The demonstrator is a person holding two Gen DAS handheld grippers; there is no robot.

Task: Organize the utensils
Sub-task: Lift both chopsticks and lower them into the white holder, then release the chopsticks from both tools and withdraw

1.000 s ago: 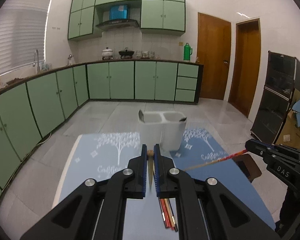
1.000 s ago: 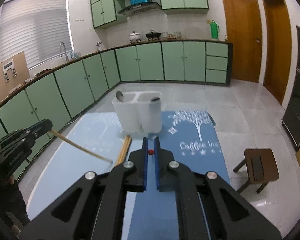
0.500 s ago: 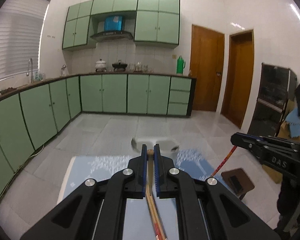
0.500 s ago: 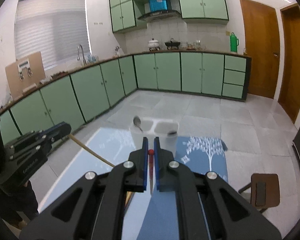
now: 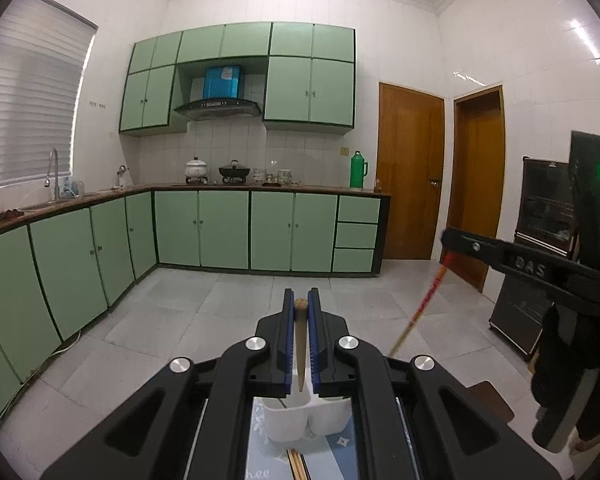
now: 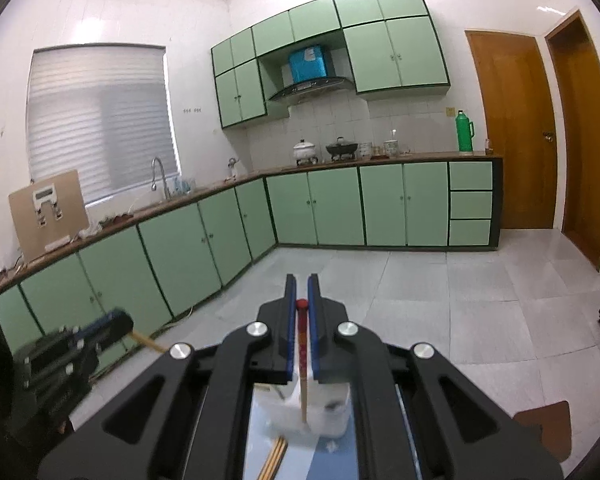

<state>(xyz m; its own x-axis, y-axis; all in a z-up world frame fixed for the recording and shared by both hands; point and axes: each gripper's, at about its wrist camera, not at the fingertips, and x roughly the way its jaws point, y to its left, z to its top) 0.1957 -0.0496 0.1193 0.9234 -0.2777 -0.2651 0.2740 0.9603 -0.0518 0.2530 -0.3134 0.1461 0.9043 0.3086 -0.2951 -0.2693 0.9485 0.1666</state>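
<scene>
left gripper [image 5: 301, 312]: jaws clamped on wooden chopstick [image 5: 300, 356] | right gripper [image 6: 301, 300]: jaws clamped on red chopstick [image 6: 302, 360] | both above white holder [image 5: 306, 420], not inserted | more chopsticks [image 6: 274, 458] remained on surface

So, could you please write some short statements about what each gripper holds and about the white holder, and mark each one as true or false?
1. The left gripper is shut on a plain wooden chopstick. True.
2. The right gripper is open and holds nothing. False: it is shut on a red-topped chopstick.
3. The white utensil holder has two compartments side by side. True.
4. Both chopsticks lie flat on the blue mat. False: each is held in a gripper, pointing down toward the holder.
5. More chopsticks lie on the mat in front of the holder. True.
6. The green thermos stands on the floor. False: it stands on the kitchen counter.
</scene>
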